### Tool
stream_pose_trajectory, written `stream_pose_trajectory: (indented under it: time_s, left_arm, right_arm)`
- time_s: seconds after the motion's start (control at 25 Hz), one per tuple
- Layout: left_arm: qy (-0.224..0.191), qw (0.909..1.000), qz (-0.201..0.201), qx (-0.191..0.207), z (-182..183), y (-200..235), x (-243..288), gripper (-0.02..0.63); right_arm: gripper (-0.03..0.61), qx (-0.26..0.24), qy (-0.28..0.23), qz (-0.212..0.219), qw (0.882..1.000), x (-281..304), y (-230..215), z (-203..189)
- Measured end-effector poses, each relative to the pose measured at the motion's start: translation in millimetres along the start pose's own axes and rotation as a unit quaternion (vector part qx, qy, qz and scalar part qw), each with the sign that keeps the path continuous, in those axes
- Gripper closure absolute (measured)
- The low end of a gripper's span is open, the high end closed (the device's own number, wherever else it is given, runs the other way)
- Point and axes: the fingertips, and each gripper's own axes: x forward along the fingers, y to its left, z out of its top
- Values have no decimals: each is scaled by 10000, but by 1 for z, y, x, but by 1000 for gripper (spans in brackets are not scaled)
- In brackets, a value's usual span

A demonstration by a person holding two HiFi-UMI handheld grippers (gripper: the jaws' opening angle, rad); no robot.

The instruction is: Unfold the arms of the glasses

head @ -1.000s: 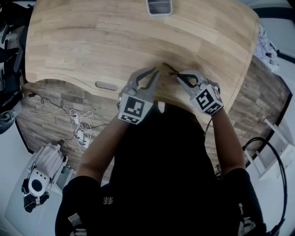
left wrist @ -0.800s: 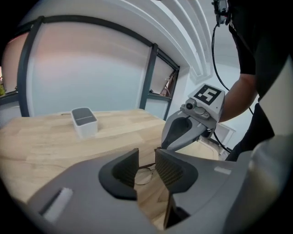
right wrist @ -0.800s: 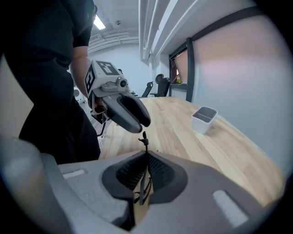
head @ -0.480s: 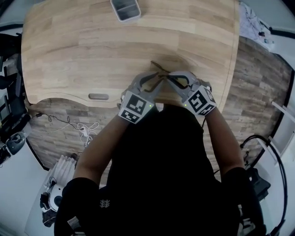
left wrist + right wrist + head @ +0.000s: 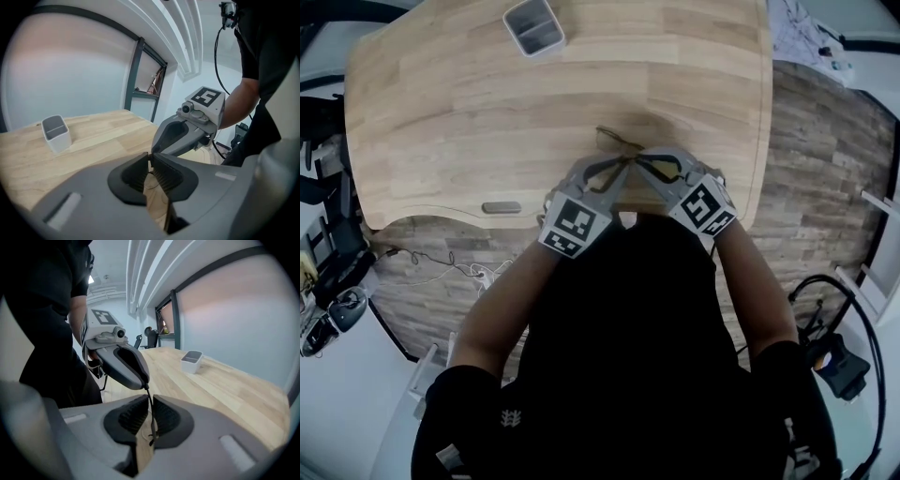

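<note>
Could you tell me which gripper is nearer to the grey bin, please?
Left. The left gripper, jaws having just closed onto the glasses, is toward the person and right of the grey bin; the right gripper, gripping the glasses too, is slightly farther right.

Table (image 5: pixel 469 112): in front of the person (image 5: pixel 619 356), with floor (image 5: pixel 825 159) to its right and along its near side.
Tray (image 5: pixel 534 25): on the table's far edge, left of the glasses and well apart from them.
Glasses (image 5: pixel 617 141): at the table's near edge, right of centre, at the two grippers' tips.
Left gripper (image 5: pixel 622 169): left of the right gripper, tip beside tip; its jaws have just been closing, with a glasses arm between them.
Right gripper (image 5: pixel 641 161): a glasses arm between its jaws.
Cables (image 5: pixel 483 272): on the floor, left of the person.
</note>
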Motion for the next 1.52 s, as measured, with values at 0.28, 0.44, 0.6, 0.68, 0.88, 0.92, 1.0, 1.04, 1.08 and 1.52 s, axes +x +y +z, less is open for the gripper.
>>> stream_pose_trajectory:
  time_s: [0.28,0.44,0.6,0.68,0.88,0.92,1.0,1.04,1.08,1.52]
  left_arm:
    - [53,9996,-53,286,12,-17,4,578]
    - [112,9991,-57,401,15,-27,7,577]
    - [134,9983,-1,561,19,-36,10,577]
    - [154,9978,46,644,20,-40,11,577]
    - [210,9977,136,626,23,-55,15,577]
    - [215,9977,152,623,23,-58,16,577]
    - [227,9976,186,628,24,-63,19,577]
    - [230,9975,212,626,25,-65,20,577]
    - [229,9976,243,614,26,-67,21,577]
    - [67,9978,515,422,36,-83,30,577]
  right_arm:
    - [548,191,-303,-135,9993,-39,-9,3]
    - [548,67,-411,-866,9954,-78,-34,6]
    - [548,303,-403,-1261,9907,-99,-54,-8]
    - [548,367,-440,-1309,9897,-103,-58,-11]
    - [548,357,-558,-1220,9903,-108,-56,-14]
    - [548,342,-540,-1187,9909,-109,-55,-15]
    - [548,312,-511,-1109,9920,-109,-54,-17]
    - [548,294,-529,-1063,9925,-110,-53,-18]
    - [548,274,-554,-1016,9929,-110,-52,-20]
    - [548,165,-601,-728,9954,-121,-50,-34]
